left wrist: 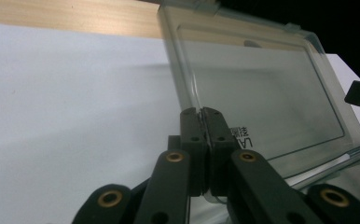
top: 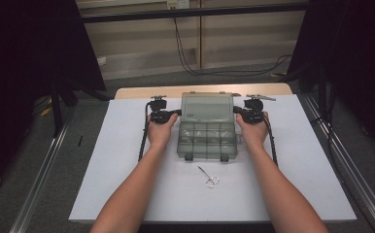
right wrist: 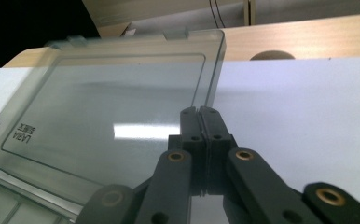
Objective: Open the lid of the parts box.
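In the middle of the white table [top: 127, 145] sits a clear plastic box [top: 207, 141] with its lid [top: 207, 107] swung up. The left gripper [top: 178, 112] and right gripper [top: 235, 110] each have their jaws closed tight on a side edge of that lid. Uneven pulling could twist the thin lid or strain its hinge, and a slip would let it drop. The box is smoky, see-through and split into small compartments. Small scissors [top: 209, 177] lie just in front.

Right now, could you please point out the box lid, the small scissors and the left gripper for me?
box lid [top: 207, 107], high view, centre of the clear panel.
small scissors [top: 209, 177], high view, near the pivot.
left gripper [left wrist: 201, 119], left gripper view, between its fingertips.
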Tool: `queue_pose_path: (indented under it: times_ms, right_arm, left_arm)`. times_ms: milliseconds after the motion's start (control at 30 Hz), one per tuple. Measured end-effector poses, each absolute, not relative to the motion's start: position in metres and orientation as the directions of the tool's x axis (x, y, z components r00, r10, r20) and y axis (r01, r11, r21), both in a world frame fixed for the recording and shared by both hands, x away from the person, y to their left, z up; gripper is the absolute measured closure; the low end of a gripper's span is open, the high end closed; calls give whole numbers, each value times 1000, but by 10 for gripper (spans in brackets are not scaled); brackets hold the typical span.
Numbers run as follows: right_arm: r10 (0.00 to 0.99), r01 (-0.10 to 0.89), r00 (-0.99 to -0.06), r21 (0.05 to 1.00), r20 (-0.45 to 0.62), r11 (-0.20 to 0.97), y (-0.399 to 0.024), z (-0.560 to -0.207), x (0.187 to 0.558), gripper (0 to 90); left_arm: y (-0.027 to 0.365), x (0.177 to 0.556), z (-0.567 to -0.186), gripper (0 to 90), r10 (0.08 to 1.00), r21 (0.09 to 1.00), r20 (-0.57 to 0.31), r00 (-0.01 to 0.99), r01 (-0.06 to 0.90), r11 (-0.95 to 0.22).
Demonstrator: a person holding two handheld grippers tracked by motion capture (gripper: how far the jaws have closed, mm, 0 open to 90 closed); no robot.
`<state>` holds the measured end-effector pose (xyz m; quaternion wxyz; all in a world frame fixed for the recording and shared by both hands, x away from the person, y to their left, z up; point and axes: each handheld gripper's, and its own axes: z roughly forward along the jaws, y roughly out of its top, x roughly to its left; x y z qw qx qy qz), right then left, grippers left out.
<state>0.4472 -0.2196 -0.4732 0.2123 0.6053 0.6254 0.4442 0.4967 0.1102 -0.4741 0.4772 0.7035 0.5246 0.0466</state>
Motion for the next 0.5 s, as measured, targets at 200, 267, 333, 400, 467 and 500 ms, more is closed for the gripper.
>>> queue_pose_path:
  times_ms: [200,267,333,400,467,500]
  right_arm:
    - [949,578,-192,811,249,-96,-219,-480,447,896]
    - [951,562,-199,823,236,-86,-219,-479,445,863]
    - [946,549,-218,831,240,-85,-220,-476,443,786]
    - [946,540,-227,838,232,-75,-221,-472,439,728]
    - [945,523,-243,850,218,-61,-223,-469,435,636]
    - [947,517,-243,854,210,-57,-224,-467,432,581]
  left_arm:
    - [109,497,-478,895,791,724,-409,456,689,-22]
    - [110,496,-478,888,788,730,-409,460,683,-19]
    - [111,494,-476,852,771,742,-416,481,670,-18]
    - [111,492,-473,780,751,750,-418,511,661,-33]
    - [110,489,-469,716,743,756,-398,538,651,-66]
    - [109,486,-467,665,755,764,-371,541,640,-83]
